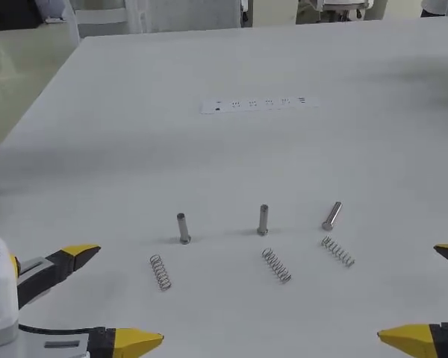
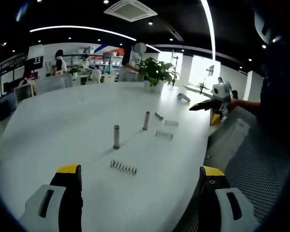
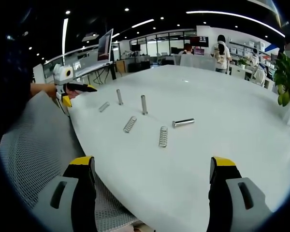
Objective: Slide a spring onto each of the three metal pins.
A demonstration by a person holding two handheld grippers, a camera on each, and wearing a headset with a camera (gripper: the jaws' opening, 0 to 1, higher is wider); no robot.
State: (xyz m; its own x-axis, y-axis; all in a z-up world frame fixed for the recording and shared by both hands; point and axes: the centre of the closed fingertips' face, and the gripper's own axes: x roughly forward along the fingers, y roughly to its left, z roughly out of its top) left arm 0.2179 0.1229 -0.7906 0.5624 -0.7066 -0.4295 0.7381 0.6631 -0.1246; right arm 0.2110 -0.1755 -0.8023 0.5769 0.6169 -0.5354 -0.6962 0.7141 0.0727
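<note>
— Where do the pins stand?

— The middle pin (image 1: 263, 221) stands upright on the white table (image 1: 299, 149). The left pin (image 1: 183, 228) is upright too, well to the left of the middle pin. The right pin (image 1: 331, 215) is to the right of the middle pin and lies on its side; the right gripper view shows it flat on the table.

— And the springs?

— All three lie loose on the table, not yet on any pin. The middle spring (image 1: 276, 265) lies just in front of the middle pin, on the person's side. The left spring (image 1: 160, 271) lies to the left of the middle pin and nearer the person, close in front of the left pin. The right spring (image 1: 337, 251) lies to the right of the middle pin, near the fallen pin but apart from it.

— The grippers?

— The left gripper (image 1: 112, 297) is held far to the left of the middle pin and nearer the person, with its jaws spread wide and empty. The right gripper (image 1: 414, 293) is far to the right of the middle pin, and its jaws are likewise parted, grasping nothing.

— Anything else?

— A white power strip (image 1: 257, 104) lies flat well beyond the middle pin.
</note>
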